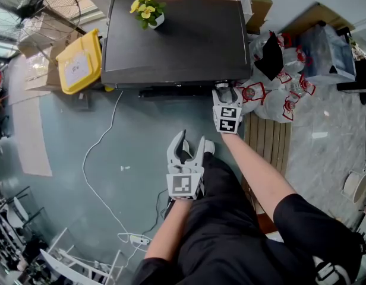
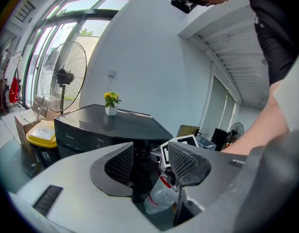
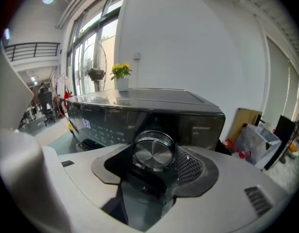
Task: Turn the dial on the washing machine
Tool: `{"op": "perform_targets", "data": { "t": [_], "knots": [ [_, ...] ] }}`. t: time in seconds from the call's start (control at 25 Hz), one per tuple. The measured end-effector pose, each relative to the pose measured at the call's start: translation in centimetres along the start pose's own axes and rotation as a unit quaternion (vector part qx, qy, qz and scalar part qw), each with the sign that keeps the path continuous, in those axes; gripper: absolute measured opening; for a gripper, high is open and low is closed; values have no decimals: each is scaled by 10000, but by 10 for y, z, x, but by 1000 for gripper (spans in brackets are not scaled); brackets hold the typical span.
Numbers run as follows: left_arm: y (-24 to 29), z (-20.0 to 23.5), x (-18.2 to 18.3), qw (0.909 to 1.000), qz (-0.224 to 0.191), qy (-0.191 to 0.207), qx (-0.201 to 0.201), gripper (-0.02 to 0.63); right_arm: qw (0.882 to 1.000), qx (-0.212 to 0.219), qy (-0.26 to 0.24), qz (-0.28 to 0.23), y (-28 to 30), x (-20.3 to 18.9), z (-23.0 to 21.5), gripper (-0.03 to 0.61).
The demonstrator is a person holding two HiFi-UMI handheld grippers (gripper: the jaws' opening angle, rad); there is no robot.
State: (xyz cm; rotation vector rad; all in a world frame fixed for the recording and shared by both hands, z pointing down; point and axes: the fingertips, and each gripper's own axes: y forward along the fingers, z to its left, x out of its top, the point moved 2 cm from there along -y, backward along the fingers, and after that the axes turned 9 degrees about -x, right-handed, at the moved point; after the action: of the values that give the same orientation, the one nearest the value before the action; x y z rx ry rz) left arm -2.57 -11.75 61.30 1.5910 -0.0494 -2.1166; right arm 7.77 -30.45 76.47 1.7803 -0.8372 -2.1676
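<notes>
The right gripper (image 3: 154, 165) has its jaws pressed against either side of the round silver metal dial (image 3: 153, 154). Only the right gripper view shows this. In the head view the right gripper (image 1: 226, 91) merely reaches the front edge of the machine near its right corner, and the dial is hidden beneath it. The left gripper (image 1: 191, 138) hangs back above the floor, near the person's knee. Its jaws are spread with nothing between them, and the left gripper view (image 2: 150, 165) shows only distant things through the gap.

The black top-loading washing machine (image 1: 177, 34) fills the upper middle of the head view, seen as a flat dark lid. The right gripper view instead shows its glossy front panel (image 3: 140, 113), with the dial on the right part and a lit display (image 3: 85, 124) further left.

The large black standing fan (image 1: 34, 5) is left of the machine and appears upright in the left gripper view (image 2: 67, 76). The yellow lidded plastic bin (image 1: 81, 61) sits just beside the machine's left side. The pile of clear plastic bottles with red labels (image 1: 272, 94) lies at its right on a wooden slatted pallet (image 1: 269, 141). A thin white cable (image 1: 97, 153) trails across the floor, seen only from the head.

The small white pot of yellow flowers (image 1: 148, 10) stands on the lid towards the back left.
</notes>
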Motion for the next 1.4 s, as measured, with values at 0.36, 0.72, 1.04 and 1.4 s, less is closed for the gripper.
{"op": "perform_targets", "data": {
  "t": [0.36,0.72,1.04,1.4],
  "knots": [
    [2,-2,2,10000,67,3,-54,198,9880,560,1435,-43,1,0,-10,252],
    [3,-2,3,9999,38,-16,-112,198,9856,806,1488,30,3,-1,-8,253],
    [1,-5,5,9999,25,10,-158,198,9976,422,533,161,-7,-2,-6,253],
    [-10,-4,0,9999,56,-27,-135,198,9985,-79,-249,491,-1,-8,4,252]
  ]
}}
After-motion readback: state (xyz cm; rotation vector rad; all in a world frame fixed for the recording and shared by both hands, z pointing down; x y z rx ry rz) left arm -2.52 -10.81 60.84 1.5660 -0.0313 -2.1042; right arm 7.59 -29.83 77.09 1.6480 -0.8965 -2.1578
